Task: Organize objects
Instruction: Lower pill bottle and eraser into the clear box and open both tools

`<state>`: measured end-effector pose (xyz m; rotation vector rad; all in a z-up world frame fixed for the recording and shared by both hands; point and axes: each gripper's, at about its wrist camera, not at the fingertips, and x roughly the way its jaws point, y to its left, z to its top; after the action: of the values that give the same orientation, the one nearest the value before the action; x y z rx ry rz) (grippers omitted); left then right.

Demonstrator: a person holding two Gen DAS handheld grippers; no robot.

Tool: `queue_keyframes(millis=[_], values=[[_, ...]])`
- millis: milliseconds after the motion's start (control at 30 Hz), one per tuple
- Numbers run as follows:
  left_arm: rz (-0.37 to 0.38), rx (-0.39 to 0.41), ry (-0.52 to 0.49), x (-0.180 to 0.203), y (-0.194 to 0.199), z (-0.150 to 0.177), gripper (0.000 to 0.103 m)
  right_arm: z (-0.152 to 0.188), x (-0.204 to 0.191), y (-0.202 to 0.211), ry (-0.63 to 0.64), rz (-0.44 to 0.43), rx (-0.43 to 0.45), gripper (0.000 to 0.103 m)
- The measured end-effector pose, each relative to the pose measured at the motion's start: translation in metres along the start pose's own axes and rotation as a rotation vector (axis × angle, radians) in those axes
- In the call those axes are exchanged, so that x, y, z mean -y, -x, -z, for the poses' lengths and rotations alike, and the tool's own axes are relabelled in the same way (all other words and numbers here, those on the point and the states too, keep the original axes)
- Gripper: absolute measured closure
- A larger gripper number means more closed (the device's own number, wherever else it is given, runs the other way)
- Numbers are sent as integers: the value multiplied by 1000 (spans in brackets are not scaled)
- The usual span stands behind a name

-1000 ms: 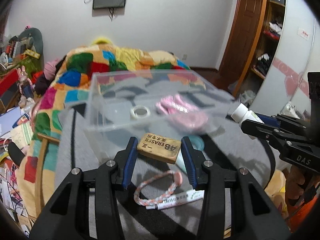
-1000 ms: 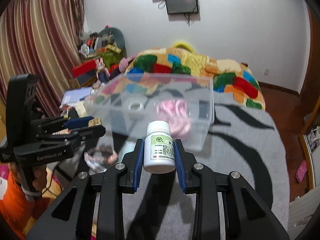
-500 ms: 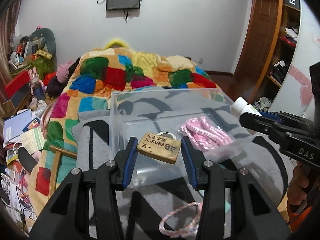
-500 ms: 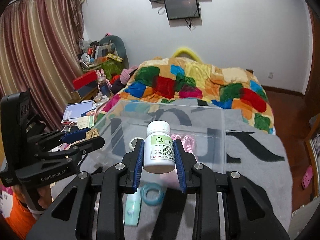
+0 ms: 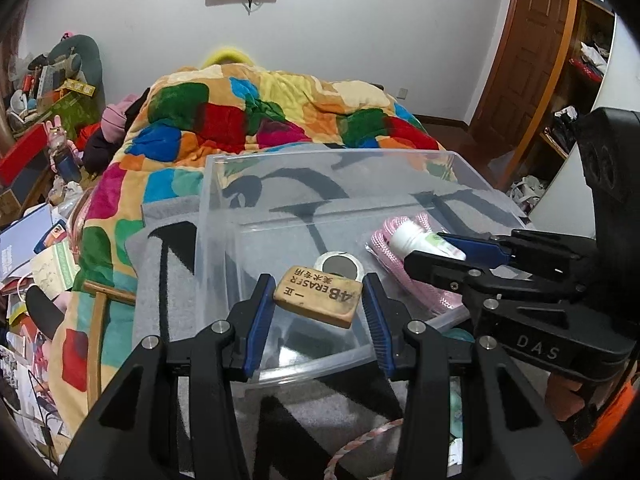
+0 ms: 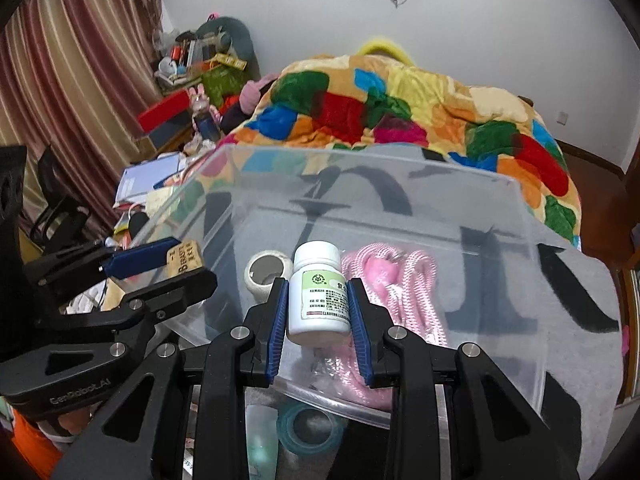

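My left gripper (image 5: 318, 300) is shut on a tan 4B eraser (image 5: 318, 295), held over the near edge of a clear plastic bin (image 5: 212, 216). My right gripper (image 6: 319, 312) is shut on a white pill bottle (image 6: 319, 293), also held above the bin's near part (image 6: 532, 344). In the bin lie a white tape roll (image 6: 266, 270), also in the left wrist view (image 5: 340, 266), and a coiled pink cord (image 6: 396, 280). The right gripper shows in the left wrist view (image 5: 436, 254), and the left gripper in the right wrist view (image 6: 160, 268).
The bin sits on a grey and black blanket (image 6: 580, 312) on a bed with a patchwork quilt (image 5: 240, 120). A braided bracelet (image 5: 360, 444) and a teal tape ring (image 6: 310, 426) lie in front of the bin. Clutter (image 5: 32, 240) fills the floor at left.
Both grippers have risen and moved forward over the bin, still holding the eraser and the bottle. The views now look down into the bin.
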<state>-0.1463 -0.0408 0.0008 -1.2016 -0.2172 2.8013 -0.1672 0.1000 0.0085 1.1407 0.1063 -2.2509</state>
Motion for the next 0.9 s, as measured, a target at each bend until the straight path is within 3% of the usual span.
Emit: queue_keyframes(millis=[133,300,467,633,900], values=[[0,-2,2,-1,-1,0,58,-1,-2,2,7,-11,-19,74],[-6,20,-7,0,10,2,50,3,-7,16,34,18,18,63],[-19,78,-8,-1,35,6,33,10,-8,37,45,24,56,62],[-33,116,-14,0,56,16,23,23,-11,61,72,57,104,59],[-20,62,-71,6,53,46,22,51,-6,69,71,61,91,58]])
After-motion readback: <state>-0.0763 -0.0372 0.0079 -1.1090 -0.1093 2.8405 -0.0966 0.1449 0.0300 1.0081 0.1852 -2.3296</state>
